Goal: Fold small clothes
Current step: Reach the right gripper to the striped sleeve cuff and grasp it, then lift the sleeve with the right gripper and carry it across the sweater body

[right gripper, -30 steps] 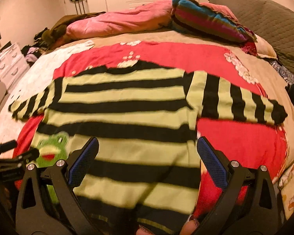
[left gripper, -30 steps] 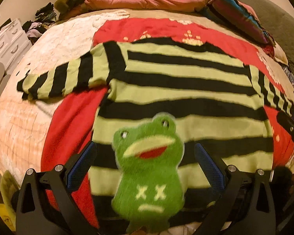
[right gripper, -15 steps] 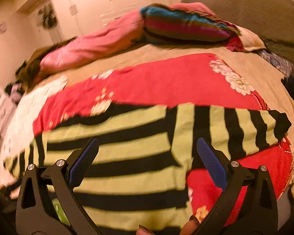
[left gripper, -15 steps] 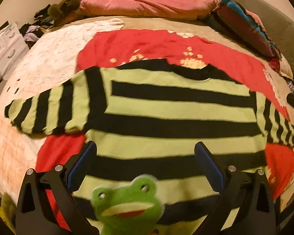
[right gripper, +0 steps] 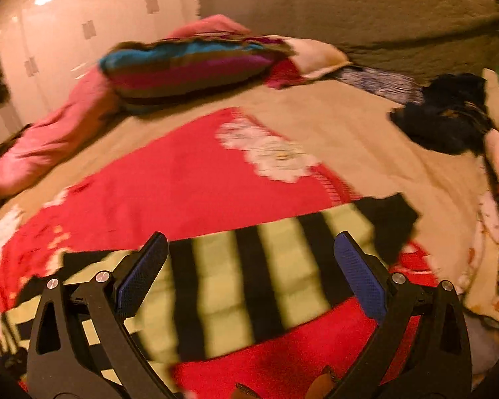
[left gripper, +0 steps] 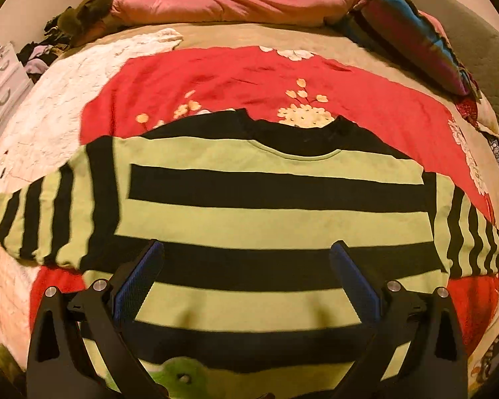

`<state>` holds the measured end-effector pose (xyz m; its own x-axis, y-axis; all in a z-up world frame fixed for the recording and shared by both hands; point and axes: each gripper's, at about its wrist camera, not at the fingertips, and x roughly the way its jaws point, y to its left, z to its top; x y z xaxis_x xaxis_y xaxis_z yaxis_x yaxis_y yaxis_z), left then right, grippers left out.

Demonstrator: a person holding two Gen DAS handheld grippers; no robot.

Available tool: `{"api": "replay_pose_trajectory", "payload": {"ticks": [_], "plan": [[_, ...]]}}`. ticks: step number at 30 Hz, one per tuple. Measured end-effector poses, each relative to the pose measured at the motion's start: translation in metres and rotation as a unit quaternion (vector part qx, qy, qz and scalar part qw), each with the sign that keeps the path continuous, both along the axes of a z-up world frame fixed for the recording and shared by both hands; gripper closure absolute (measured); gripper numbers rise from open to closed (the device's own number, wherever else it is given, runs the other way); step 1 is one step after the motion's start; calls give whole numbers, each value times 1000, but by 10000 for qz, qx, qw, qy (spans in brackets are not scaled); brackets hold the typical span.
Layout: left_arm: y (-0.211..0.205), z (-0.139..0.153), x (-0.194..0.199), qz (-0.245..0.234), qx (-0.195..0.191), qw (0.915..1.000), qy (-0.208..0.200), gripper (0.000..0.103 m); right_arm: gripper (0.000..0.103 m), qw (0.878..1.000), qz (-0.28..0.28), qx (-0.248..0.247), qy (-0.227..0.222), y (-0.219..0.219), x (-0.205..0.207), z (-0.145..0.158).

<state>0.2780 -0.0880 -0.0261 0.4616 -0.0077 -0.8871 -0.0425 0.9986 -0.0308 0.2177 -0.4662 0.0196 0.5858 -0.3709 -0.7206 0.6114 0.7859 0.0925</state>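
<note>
Sweater (left gripper: pixel 266 212) lies flat beneath both grippers, left (left gripper: pixel 246 279) and right (right gripper: pixel 249 266), fingers spread wide, grasping nothing.

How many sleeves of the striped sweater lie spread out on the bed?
2. One sleeve reaches out to the left of the sweater in the left wrist view; the other sleeve reaches out to the right and lies under the right tool.

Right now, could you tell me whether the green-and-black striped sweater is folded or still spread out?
Spread out: the green-and-black striped sweater lies flat on the red blanket, both sleeves extended sideways, nothing folded over.
</note>
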Motion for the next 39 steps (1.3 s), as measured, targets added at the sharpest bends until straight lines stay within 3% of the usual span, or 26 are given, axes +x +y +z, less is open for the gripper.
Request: {"api": "replay_pose_trajectory", "payload": {"ticks": [7,11,15,19,23,29,35,36,39], "plan": [[-19,-17,11,-71,-67,9999,-25,4,9,9956,-891,289,59,-80,-42,-22],[-32,-26,12,-241,-79,9997,-31,4,9,9892,-1447,208,63,-116,-59,-35],[-43,-36,11,-412,99,9991,-40,4,9,9820,-1758,689,-5,-145,-67,-56],[-41,-43,10,-335,55,9994,-42,4,9,9792,-1834,813,293,-152,-58,-76],[-41,-51,8,-321,249,9992,-18,4,9,9810,-1685,858,425,-151,-47,-86],[-38,-53,6,-349,409,9985,-57,4,9,9792,-1742,980,340,-162,-44,-91],[-30,-56,6,-345,386,9986,-82,4,9,9716,-1854,1461,169,-185,-44,-112],[-29,-57,6,-340,368,9987,-68,4,10,9719,-1844,1453,157,-186,-44,-113],[-27,-62,5,-310,311,9990,-29,4,32,9722,-1729,1578,-59,-183,-44,-111]]}}
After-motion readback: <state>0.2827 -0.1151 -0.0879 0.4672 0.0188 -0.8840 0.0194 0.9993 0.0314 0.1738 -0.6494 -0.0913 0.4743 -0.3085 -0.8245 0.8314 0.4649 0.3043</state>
